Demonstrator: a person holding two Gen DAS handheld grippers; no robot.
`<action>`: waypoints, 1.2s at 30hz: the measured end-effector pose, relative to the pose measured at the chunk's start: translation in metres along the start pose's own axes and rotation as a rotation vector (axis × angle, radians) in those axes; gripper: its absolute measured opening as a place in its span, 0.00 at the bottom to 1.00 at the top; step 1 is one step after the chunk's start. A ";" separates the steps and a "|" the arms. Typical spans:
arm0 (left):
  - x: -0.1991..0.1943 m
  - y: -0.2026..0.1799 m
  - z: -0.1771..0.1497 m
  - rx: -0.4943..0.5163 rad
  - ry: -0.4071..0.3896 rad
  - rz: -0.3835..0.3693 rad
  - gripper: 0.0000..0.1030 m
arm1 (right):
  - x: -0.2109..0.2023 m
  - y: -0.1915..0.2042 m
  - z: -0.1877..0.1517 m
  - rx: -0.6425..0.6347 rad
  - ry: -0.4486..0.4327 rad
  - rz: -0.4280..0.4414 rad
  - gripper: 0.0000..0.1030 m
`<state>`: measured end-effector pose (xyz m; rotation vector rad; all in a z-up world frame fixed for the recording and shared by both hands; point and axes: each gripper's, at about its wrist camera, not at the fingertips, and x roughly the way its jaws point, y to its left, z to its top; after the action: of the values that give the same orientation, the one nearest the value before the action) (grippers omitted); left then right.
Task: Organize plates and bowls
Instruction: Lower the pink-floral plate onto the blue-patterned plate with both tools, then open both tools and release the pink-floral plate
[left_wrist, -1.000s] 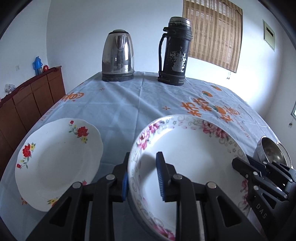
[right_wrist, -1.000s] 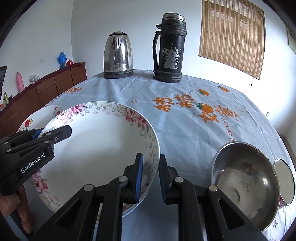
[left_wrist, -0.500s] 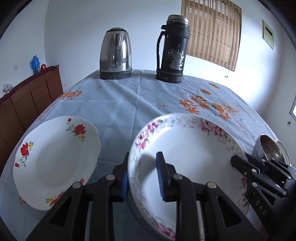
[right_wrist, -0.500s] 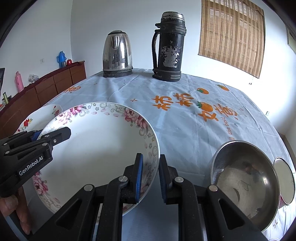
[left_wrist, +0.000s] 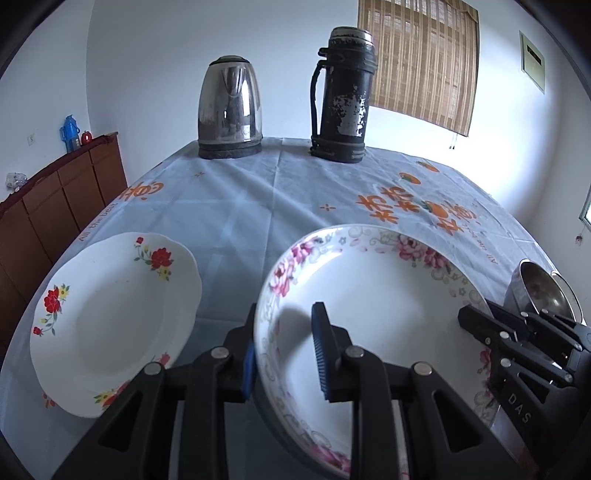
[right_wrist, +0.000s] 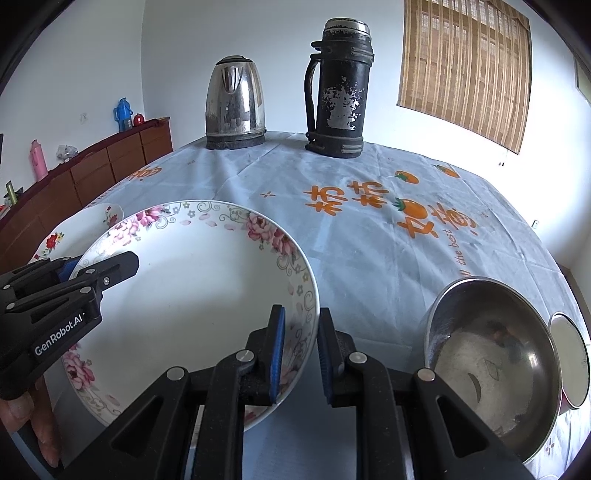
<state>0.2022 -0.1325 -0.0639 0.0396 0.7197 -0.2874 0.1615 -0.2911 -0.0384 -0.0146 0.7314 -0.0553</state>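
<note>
one table (left_wrist: 258, 206) carries a pale blue cloth with orange print. on it, counted: two ceramic plates, one steel bowl, one small cup, one kettle, one flask.

pink-flower plate (left_wrist: 373, 295), the larger plate: in the left wrist view it sits at 5 o'clock, near the table's front edge. both grippers grip its rim from opposite sides. whether it rests on the cloth or hangs just above it cannot be told.

red-flower plate (left_wrist: 110, 325): one, lying flat on the cloth at 8 o'clock in the left wrist view, just beside the pink-flower plate and apart from it.

steel bowl (right_wrist: 495, 354): one, upright at 4 o'clock in the right wrist view, near the pink-flower plate. a small cup (right_wrist: 570, 362) sits just beside it at its right.

kettle (left_wrist: 229, 107) and flask (left_wrist: 343, 96): one each, upright at 12 o'clock at the far edge, well apart from the plates.

left gripper (left_wrist: 284, 354): jaws narrowly parted, closed on the plate's left rim, one pad outside the rim, one inside.

right gripper (right_wrist: 299, 347): jaws narrowly parted, clamped on the plate's right rim, one pad inside, one outside.
</note>
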 end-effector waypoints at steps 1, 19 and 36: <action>0.000 0.000 0.000 0.000 -0.001 -0.001 0.22 | 0.001 0.001 0.000 -0.001 0.004 -0.001 0.18; -0.004 -0.006 -0.001 0.027 -0.012 0.033 0.50 | 0.002 0.006 -0.001 -0.024 0.024 -0.005 0.19; -0.007 -0.004 -0.001 0.024 -0.028 0.019 0.59 | -0.007 0.013 -0.003 -0.064 -0.027 -0.006 0.46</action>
<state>0.1949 -0.1347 -0.0596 0.0651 0.6878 -0.2782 0.1548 -0.2780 -0.0360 -0.0784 0.7059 -0.0375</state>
